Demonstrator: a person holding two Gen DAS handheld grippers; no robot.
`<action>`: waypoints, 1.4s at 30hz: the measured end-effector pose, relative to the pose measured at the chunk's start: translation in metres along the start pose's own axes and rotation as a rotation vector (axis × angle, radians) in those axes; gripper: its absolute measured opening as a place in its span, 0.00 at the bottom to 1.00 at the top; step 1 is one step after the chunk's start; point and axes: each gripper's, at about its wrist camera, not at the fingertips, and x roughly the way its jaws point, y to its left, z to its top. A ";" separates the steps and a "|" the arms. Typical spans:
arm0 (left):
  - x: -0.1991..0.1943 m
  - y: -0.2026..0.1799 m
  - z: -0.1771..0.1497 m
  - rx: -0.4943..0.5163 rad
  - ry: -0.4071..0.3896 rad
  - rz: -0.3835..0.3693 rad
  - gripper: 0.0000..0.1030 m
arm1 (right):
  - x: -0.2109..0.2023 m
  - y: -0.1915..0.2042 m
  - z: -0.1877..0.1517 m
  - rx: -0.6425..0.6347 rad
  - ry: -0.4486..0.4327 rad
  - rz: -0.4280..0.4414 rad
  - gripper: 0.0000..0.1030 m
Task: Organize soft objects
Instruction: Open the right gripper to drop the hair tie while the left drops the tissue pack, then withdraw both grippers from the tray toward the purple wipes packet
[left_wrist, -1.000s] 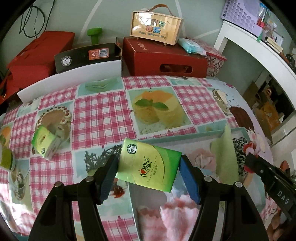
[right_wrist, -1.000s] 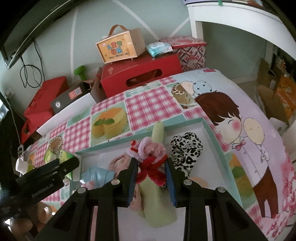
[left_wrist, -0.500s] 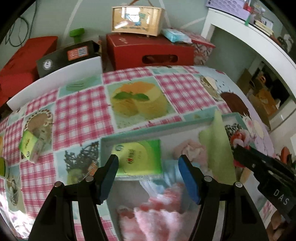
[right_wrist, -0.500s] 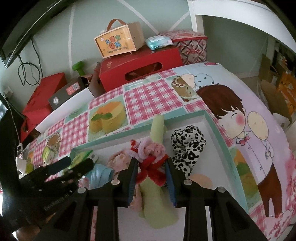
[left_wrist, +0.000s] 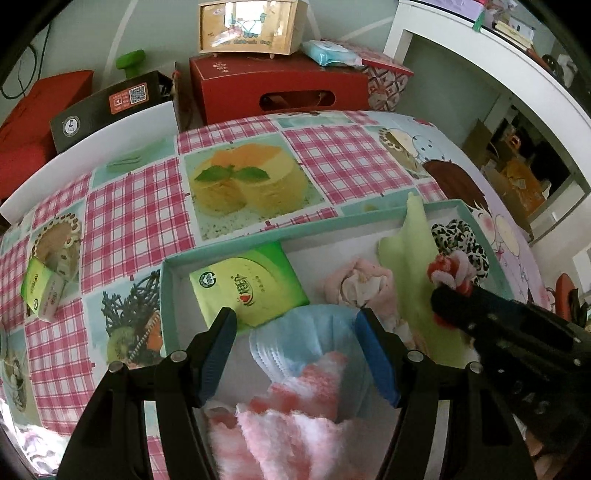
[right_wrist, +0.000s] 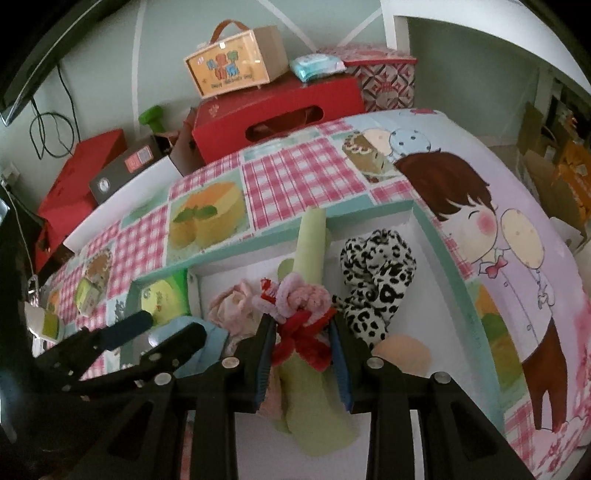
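A teal-rimmed white tray (left_wrist: 229, 252) (right_wrist: 436, 221) holds soft things. A green tissue pack (left_wrist: 247, 286) (right_wrist: 162, 301) lies flat in its far left corner. My left gripper (left_wrist: 297, 325) (right_wrist: 162, 330) is open and empty just above a blue face mask (left_wrist: 306, 339) and a pink fluffy cloth (left_wrist: 288, 424). My right gripper (right_wrist: 301, 328) (left_wrist: 448, 306) is shut on a pink and red yarn scrunchie (right_wrist: 301, 306) (left_wrist: 450, 267), held over a pale green cloth (right_wrist: 312, 236) (left_wrist: 410, 258). A leopard-print scrunchie (right_wrist: 376, 280) lies to the right.
A second small green tissue pack (left_wrist: 40, 291) (right_wrist: 86, 295) lies on the checked tablecloth left of the tray. A pale pink cloth (left_wrist: 358, 286) lies mid-tray. A red box (left_wrist: 280, 90), a black box (left_wrist: 107, 107) and a wooden carry box (left_wrist: 251, 26) stand behind the table.
My left gripper carried the green tissue pack over the tray, let it go in the far left corner and pulled back open. My right gripper kept its hold on the yarn scrunchie.
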 end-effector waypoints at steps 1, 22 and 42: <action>-0.001 0.001 0.000 -0.003 0.004 0.001 0.66 | 0.003 0.001 -0.001 -0.007 0.011 -0.007 0.33; -0.044 0.019 0.001 -0.072 -0.005 0.036 0.73 | -0.020 0.005 0.009 -0.023 -0.026 -0.043 0.60; -0.037 0.052 -0.010 -0.207 0.025 0.139 0.94 | -0.004 0.008 0.003 -0.087 0.022 -0.157 1.00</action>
